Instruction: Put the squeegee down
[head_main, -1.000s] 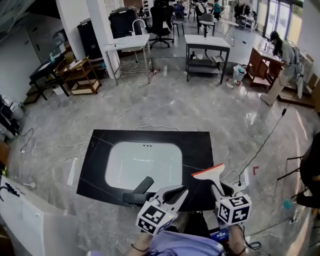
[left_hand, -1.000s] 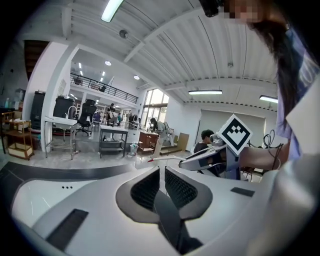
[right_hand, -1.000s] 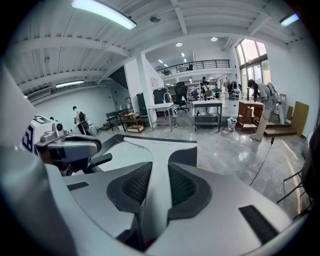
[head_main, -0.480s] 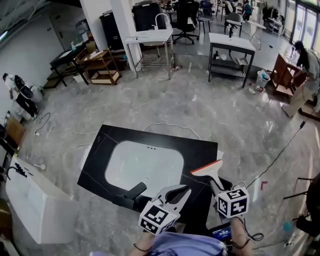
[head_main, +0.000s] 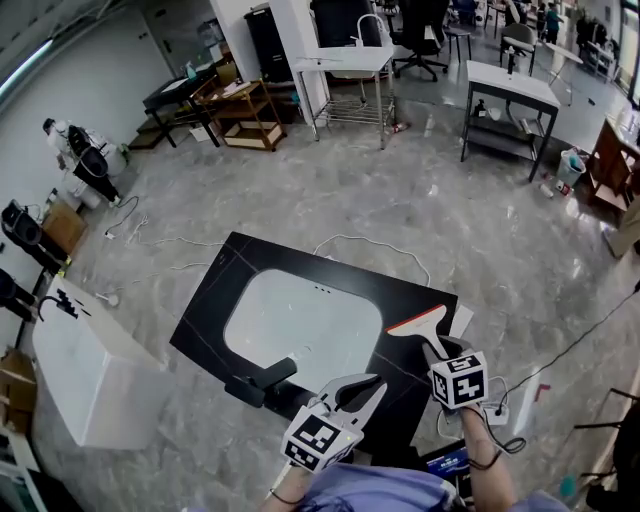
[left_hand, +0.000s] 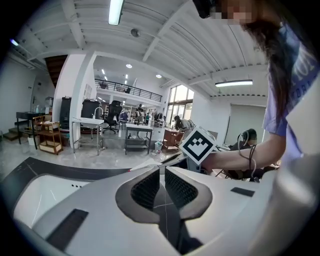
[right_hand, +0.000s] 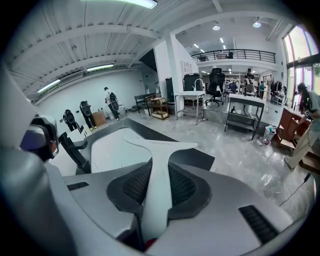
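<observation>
The squeegee (head_main: 420, 324) is white with an orange-red blade edge. My right gripper (head_main: 438, 352) is shut on its handle and holds it over the right end of the black countertop (head_main: 212, 312), blade pointing away from me. In the right gripper view the white T-shaped squeegee (right_hand: 159, 150) runs out from between the pads, above the white sink (right_hand: 112, 145). My left gripper (head_main: 358, 390) hovers by the counter's near edge, to the left of the right one. Its jaws are shut with nothing between them, as the left gripper (left_hand: 160, 186) view shows.
A black faucet (head_main: 264, 379) lies at the counter's near edge beside the sink (head_main: 300, 322). A white box (head_main: 92, 382) stands on the floor to the left. Cables (head_main: 372, 245) and a power strip (head_main: 496, 410) lie around the counter. Desks and shelves stand far behind.
My right gripper has carried the squeegee lower and further over the counter's right end. The left gripper has shifted a little, and the head view has swung round.
</observation>
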